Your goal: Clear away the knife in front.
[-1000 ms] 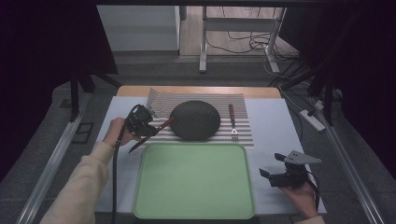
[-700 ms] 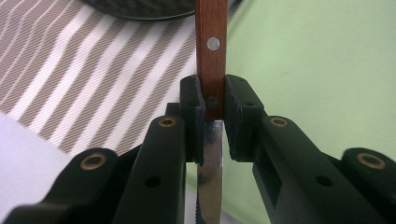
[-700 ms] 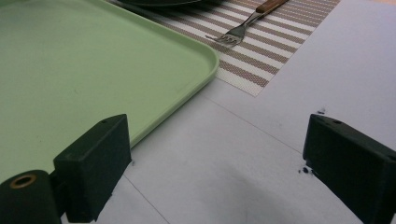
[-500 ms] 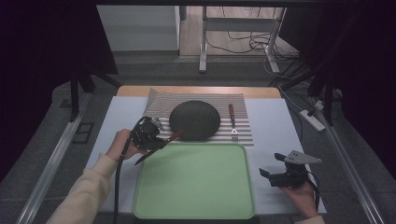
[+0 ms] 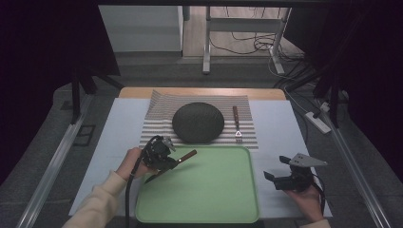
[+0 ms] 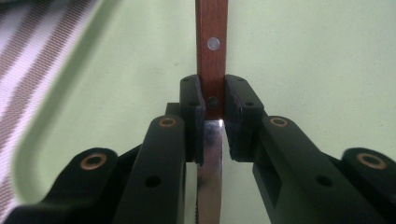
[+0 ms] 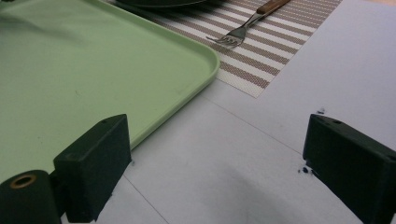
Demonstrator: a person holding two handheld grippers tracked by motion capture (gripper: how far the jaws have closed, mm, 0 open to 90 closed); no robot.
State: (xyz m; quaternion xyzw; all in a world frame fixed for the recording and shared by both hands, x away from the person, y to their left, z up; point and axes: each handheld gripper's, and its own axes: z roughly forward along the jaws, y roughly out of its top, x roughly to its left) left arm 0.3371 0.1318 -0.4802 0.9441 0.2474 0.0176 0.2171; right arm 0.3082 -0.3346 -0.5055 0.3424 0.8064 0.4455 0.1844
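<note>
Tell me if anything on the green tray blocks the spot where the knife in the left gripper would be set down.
Nothing visible does. The left gripper holds the knife over the near-left part of the green tray, whose surface is bare. The dark plate and fork lie on the striped mat beyond the tray.
</note>
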